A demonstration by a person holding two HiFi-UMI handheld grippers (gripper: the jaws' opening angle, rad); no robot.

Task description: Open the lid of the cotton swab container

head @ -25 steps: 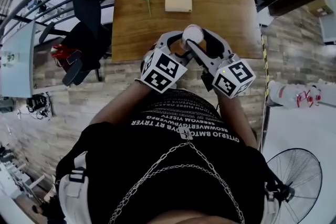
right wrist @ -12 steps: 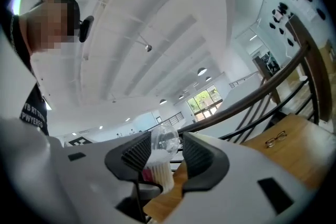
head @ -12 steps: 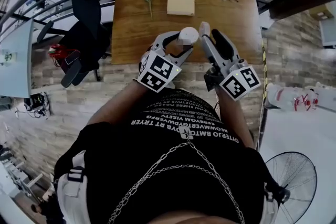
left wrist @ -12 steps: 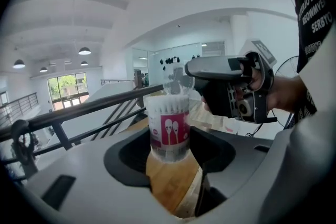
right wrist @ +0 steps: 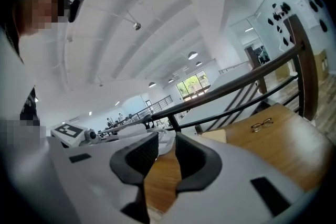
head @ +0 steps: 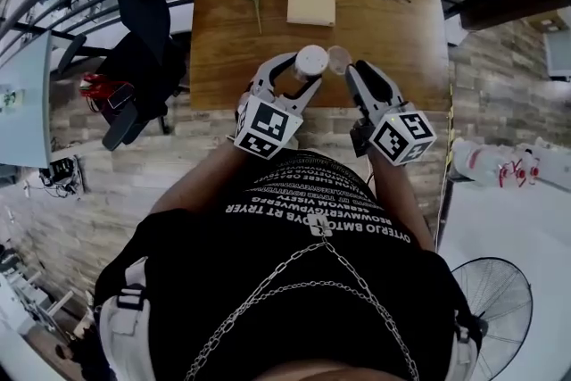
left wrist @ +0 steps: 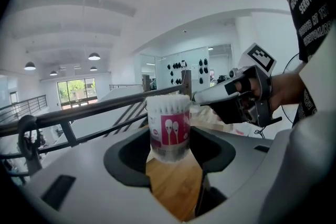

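Left tongs (head: pixel 303 69) clamp cotton swab container (left wrist: pixel 168 128) upright to steady it; lid (head: pixel 338 58) off, at its 3 o'clock; right tongs (right wrist: pixel 166 144) narrow, closing, seemingly empty.

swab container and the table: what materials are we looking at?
Cotton swab container: looks like clear, glossy plastic. The white swab tips show through the wall, and it carries a pink printed label.
Table: looks like wood or wood veneer, warm brown with a low sheen. Faint grain streaks show, but solid versus laminate can't be told.
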